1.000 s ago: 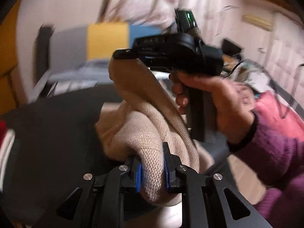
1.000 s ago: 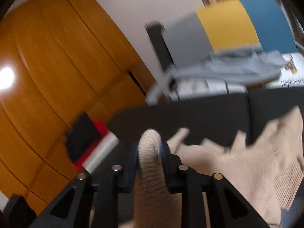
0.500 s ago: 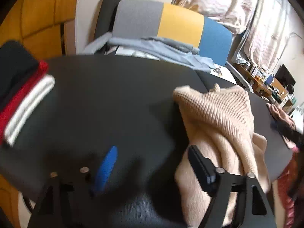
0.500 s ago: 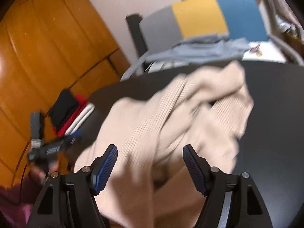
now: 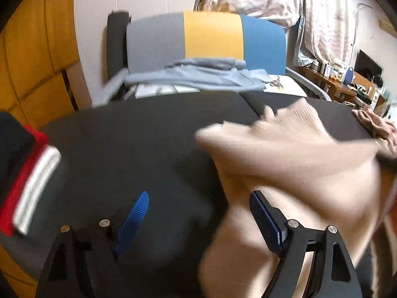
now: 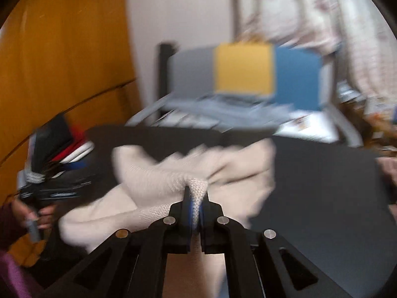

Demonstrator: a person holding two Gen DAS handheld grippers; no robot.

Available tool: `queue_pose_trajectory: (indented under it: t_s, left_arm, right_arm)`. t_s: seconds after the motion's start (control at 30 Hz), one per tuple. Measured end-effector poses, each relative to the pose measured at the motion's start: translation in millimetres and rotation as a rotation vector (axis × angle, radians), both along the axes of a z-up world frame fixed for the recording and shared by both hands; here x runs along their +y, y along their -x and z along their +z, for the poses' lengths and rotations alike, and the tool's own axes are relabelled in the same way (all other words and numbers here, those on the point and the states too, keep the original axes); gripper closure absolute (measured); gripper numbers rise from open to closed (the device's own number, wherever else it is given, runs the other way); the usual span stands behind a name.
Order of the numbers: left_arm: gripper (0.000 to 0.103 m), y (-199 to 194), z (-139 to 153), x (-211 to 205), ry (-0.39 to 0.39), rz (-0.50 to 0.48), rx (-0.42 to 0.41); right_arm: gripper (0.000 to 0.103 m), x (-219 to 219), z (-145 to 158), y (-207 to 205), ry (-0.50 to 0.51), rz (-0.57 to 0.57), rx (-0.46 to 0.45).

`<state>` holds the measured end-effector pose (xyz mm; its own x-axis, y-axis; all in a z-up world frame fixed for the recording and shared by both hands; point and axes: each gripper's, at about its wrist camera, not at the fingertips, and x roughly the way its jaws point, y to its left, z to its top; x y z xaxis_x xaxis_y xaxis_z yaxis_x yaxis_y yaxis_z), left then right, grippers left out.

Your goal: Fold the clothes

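Note:
A beige knit sweater (image 5: 292,159) lies bunched on the black table (image 5: 129,144), blurred by motion. My left gripper (image 5: 198,208) is open and empty over the table, just left of the sweater; its right finger overlaps the cloth edge. In the right wrist view my right gripper (image 6: 196,198) is shut on a fold of the beige sweater (image 6: 198,168). The left gripper in the person's hand (image 6: 44,193) shows at the far left there.
A stack of folded black, red and white clothes (image 5: 22,173) sits at the table's left edge, also in the right wrist view (image 6: 67,149). A grey, yellow and blue chair (image 5: 206,42) with grey-blue cloth (image 5: 198,77) stands behind. A pink garment (image 5: 377,126) lies far right.
Both grippers let go of the sweater and opened. The right gripper has since shut on a fold of it again. The left gripper stays open and has shifted slightly.

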<state>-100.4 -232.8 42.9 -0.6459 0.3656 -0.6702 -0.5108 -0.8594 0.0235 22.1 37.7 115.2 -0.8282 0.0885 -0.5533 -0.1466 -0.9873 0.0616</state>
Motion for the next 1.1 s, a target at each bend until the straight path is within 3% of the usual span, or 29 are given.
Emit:
queue_pose_trajectory:
  t_s: [0.1, 0.2, 0.3, 0.43, 0.5, 0.67, 0.87, 0.97, 1.1]
  left_arm:
    - [0.017, 10.0, 13.8, 4.7, 0.003, 0.010, 0.044]
    - [0.014, 19.5, 24.3, 21.6, 0.002, 0.003, 0.056]
    - [0.012, 22.1, 31.6, 53.3, 0.027, -0.072, 0.077]
    - [0.006, 22.8, 31.6, 108.1, 0.122, -0.199, 0.117]
    - [0.006, 24.0, 30.6, 134.0, 0.166, -0.261, 0.132]
    - [0.004, 11.2, 45.8, 194.5, 0.144, -0.514, 0.166]
    - [0.000, -12.2, 39.3, 271.0, 0.294, -0.769, 0.221]
    - [0.000, -17.3, 21.5, 292.2, 0.443, -0.831, 0.280]
    - [0.000, -16.2, 10.4, 291.1, 0.470, -0.997, 0.160]
  right_arm:
    - [0.100, 32.9, 6.9, -20.9, -0.075, -0.197, 0.030]
    - [0.100, 74.9, -17.4, -45.2, -0.057, -0.348, -0.023]
    - [0.100, 112.4, -65.4, -62.4, 0.045, -0.471, -0.133]
    - [0.100, 138.9, -124.7, -98.8, 0.188, -0.595, -0.229]
    - [0.100, 135.4, -136.7, -118.3, 0.215, -0.602, -0.228]
    - [0.099, 115.9, -142.3, -148.0, 0.239, -0.584, -0.195]
    - [0.099, 106.9, -150.0, -171.0, 0.334, -0.578, -0.132]
    - [0.099, 99.3, -153.0, -177.7, 0.342, -0.571, -0.122]
    - [0.099, 90.1, -154.3, -184.9, 0.332, -0.564, -0.118]
